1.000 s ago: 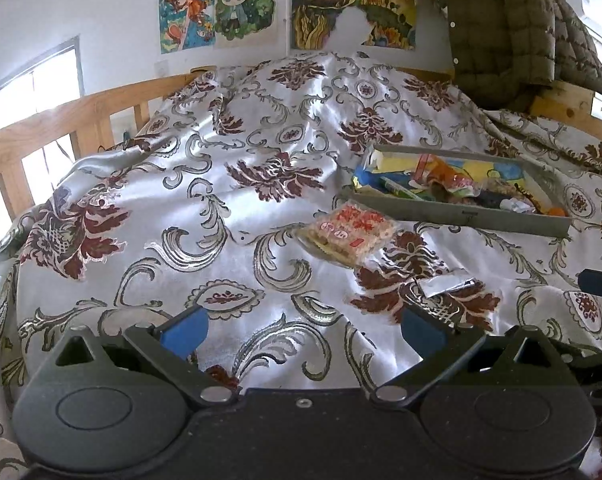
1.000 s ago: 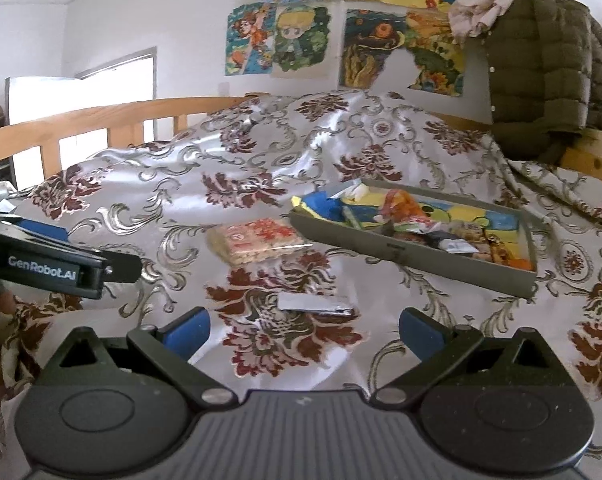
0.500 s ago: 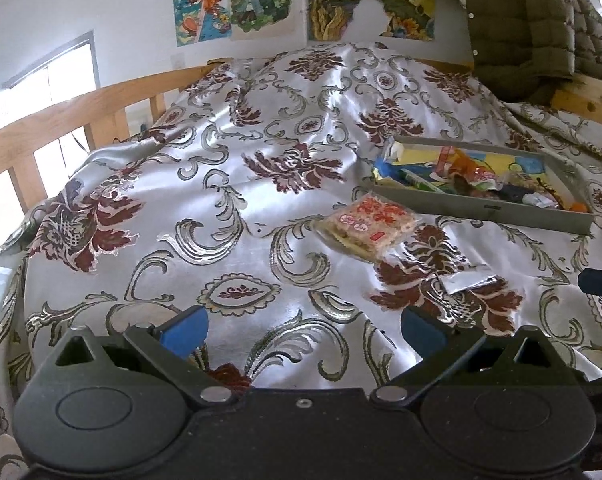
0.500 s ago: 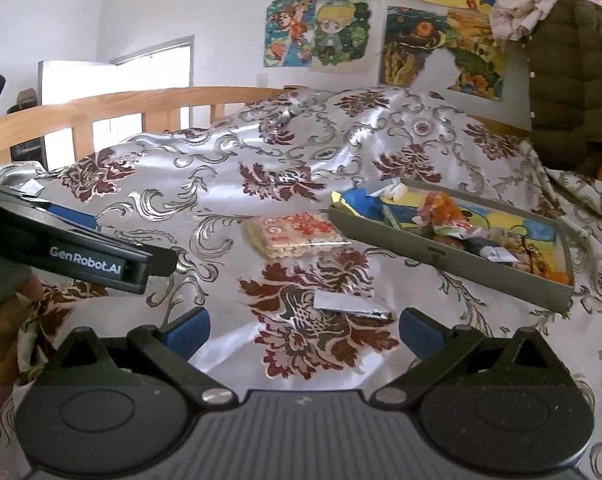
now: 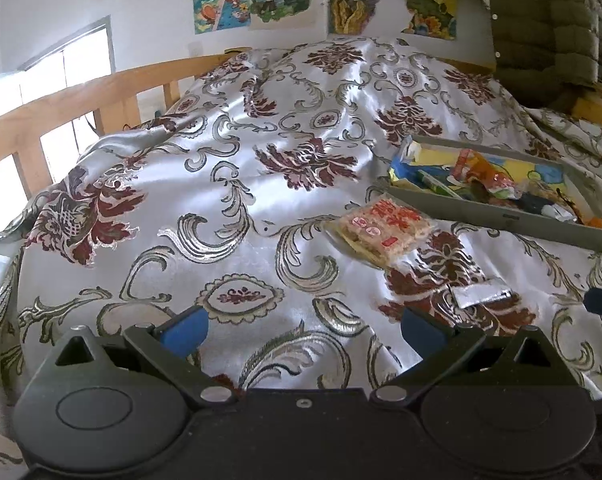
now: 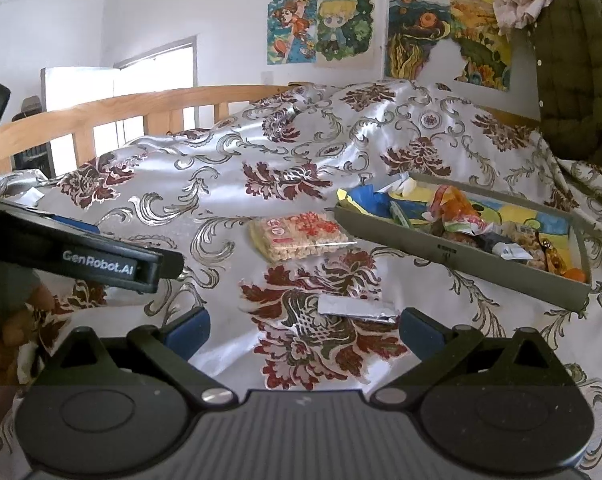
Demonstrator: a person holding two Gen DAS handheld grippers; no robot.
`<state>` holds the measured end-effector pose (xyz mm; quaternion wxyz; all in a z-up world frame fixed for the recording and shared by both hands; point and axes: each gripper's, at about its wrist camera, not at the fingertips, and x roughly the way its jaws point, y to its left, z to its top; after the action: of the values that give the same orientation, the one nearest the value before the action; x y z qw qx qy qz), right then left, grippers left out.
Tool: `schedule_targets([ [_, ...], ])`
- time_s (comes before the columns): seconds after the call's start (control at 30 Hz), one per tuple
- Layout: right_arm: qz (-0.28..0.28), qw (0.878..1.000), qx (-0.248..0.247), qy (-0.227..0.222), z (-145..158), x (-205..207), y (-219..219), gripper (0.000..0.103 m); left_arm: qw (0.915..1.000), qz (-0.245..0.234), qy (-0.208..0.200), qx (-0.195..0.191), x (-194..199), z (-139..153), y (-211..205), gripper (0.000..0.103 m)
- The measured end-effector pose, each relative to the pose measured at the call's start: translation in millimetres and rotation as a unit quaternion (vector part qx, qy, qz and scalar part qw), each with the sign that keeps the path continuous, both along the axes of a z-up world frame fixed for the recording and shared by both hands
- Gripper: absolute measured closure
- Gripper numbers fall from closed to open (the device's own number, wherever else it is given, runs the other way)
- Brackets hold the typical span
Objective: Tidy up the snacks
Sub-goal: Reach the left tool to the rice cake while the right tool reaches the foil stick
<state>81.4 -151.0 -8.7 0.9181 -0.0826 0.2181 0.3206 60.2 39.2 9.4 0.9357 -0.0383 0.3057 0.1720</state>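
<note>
Both grippers, left (image 5: pixel 303 330) and right (image 6: pixel 303 326), gape wide, empty. Right should drop low over the foil strip (image 6: pixel 357 309) at twelve o'clock, pinch flat, then lift to the tray (image 6: pixel 457 255).

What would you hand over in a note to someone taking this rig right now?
Left gripper: open, empty, above the bedspread.
Right gripper: open, empty, with the silver foil packet just ahead between its fingers.
Done: the grey tray already holds several snacks.
Left: the rice cracker pack and the foil packet lie loose on the bedspread beside the tray; both probably go in. The foil packet is nearest the right gripper.
</note>
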Motion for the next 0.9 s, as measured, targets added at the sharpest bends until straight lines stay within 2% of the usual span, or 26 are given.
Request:
schedule_targets([
  [0.2,-0.001,1.000,0.003,0.001,1,10,-1,0.000,0.9999,-0.004,0.002,0.009,16,0,1,0.001],
  [0.6,0.012,1.000,-0.017,0.004,-9,38,8,0.000,0.9954,-0.072,0.018,0.061,66,0,-4,0.001],
  [0.77,0.005,0.999,-0.017,0.037,-16,62,3,0.000,0.9927,-0.096,0.033,0.065,92,-6,-5,0.001],
  [0.9,0.005,0.998,-0.018,0.060,-23,81,-1,0.000,0.9864,-0.136,0.051,0.077,116,-13,-10,0.001],
])
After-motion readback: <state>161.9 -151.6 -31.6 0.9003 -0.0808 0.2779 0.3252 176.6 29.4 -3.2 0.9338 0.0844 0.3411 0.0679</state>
